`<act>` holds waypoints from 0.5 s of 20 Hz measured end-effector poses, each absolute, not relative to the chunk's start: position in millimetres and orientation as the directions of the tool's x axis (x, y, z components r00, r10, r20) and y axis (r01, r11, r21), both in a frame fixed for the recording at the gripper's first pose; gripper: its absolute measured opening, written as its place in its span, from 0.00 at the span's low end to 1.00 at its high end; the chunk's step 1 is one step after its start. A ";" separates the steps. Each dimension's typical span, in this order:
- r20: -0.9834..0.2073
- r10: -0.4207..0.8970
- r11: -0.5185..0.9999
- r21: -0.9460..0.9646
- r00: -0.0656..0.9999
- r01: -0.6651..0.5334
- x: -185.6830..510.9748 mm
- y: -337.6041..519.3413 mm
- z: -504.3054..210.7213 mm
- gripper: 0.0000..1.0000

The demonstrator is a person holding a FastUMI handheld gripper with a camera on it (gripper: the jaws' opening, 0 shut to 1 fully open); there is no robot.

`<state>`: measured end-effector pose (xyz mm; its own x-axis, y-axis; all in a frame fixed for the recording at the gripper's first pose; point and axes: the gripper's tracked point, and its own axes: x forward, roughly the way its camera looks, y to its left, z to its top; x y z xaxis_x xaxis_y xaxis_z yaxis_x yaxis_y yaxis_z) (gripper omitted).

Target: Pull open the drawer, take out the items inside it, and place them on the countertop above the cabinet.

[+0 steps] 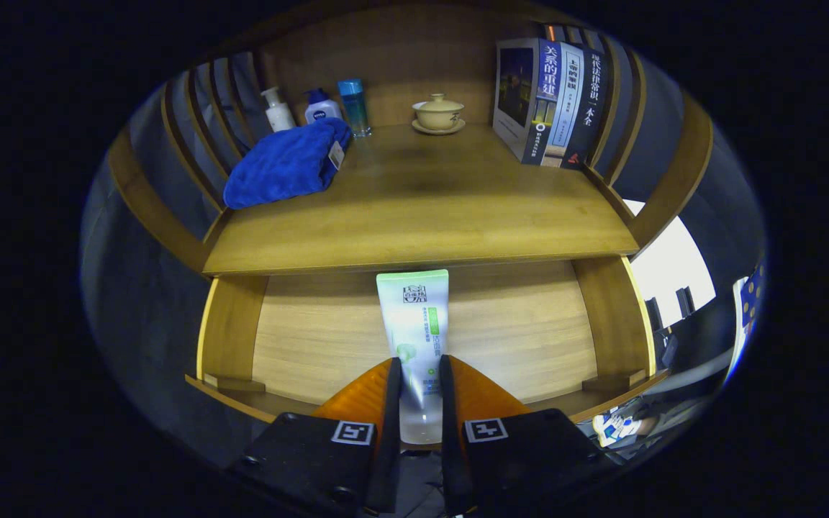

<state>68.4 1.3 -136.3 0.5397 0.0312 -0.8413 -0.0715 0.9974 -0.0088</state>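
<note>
We see warm, fairly dim light falling from above on the wooden countertop surface point(422, 208), which carries a soft dark shadow at its middle. The open wooden drawer point(314, 331) below is evenly lit. Fisheye distortion bows the cabinet's edges. A bright white window-like patch point(666, 266) is overexposed.

— Where does the camera sit?
— On the gripper point(420, 374), looking forward and slightly down, close over the open drawer point(314, 338).
— And higher up?
— The countertop point(429, 208) fills the frame's upper half.
</note>
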 end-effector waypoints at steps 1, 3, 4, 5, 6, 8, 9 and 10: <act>-0.837 0.033 0.997 -0.010 0.546 -0.075 69.0 2.0 -130.5 0.32; -0.827 0.035 0.997 -0.012 0.561 -0.080 71.2 3.2 -119.6 0.32; -0.822 0.037 0.996 -0.014 0.569 -0.085 72.9 3.8 -113.1 0.32; -0.816 0.038 0.996 -0.013 0.577 -0.085 75.4 3.9 -107.4 0.32; -0.810 0.040 0.996 -0.012 0.586 -0.084 79.2 5.0 -102.0 0.32; -0.799 0.040 0.996 -0.015 0.599 -0.087 88.0 8.5 -93.3 0.32; -0.796 0.038 0.996 -0.020 0.604 -0.090 93.1 10.3 -90.8 0.32; -0.791 0.035 0.996 -0.025 0.610 -0.090 99.8 12.3 -87.8 0.32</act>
